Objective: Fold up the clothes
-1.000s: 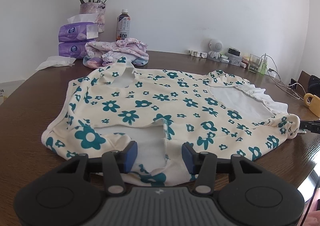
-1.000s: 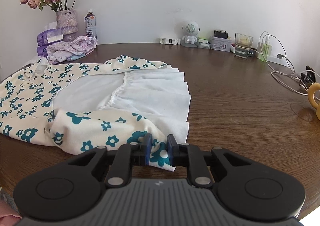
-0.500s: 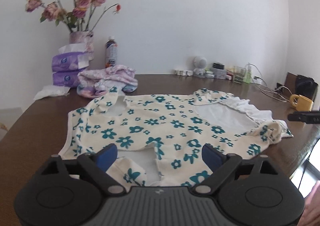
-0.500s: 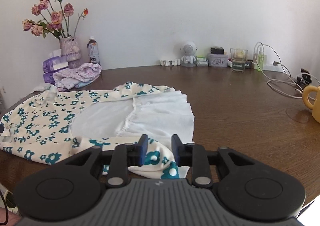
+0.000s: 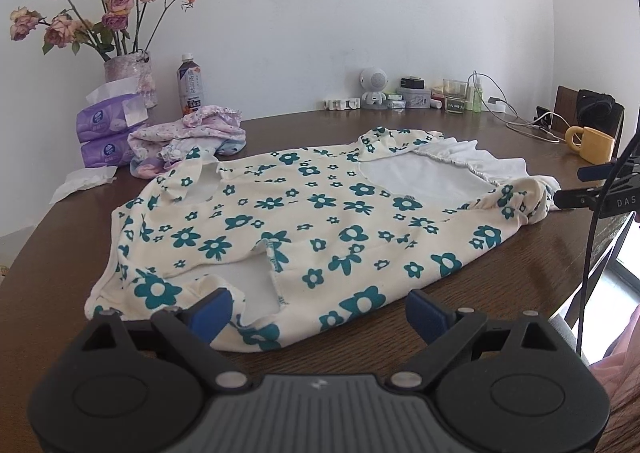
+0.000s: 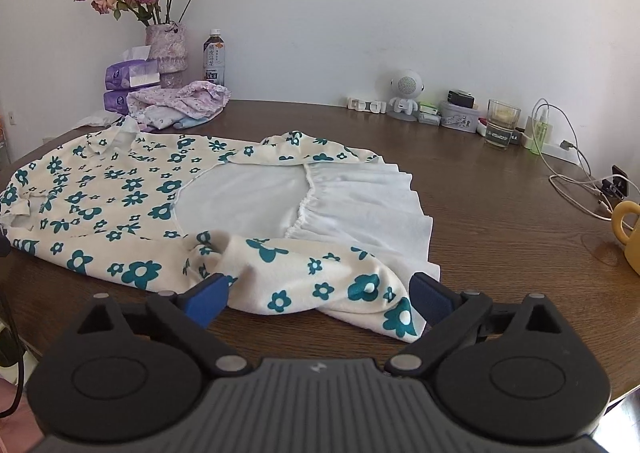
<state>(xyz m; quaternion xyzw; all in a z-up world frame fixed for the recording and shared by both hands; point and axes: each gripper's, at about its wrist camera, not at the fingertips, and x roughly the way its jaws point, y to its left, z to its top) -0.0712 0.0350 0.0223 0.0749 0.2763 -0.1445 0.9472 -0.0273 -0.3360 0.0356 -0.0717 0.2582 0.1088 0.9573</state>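
Observation:
A cream garment with teal flowers lies spread on the brown wooden table, its white frilled part at the right; it also shows in the right wrist view. My left gripper is open and empty, just above the garment's near edge. My right gripper is open and empty over a folded flowered corner. The right gripper's black fingers show at the right edge of the left wrist view.
A pile of pink folded clothes, purple tissue packs, a vase of roses and a bottle stand at the back left. A yellow mug, cables and small items line the back right.
Both grippers have opened wide and let go of the garment's near edge, which now lies flat. Both have pulled back and up a little.

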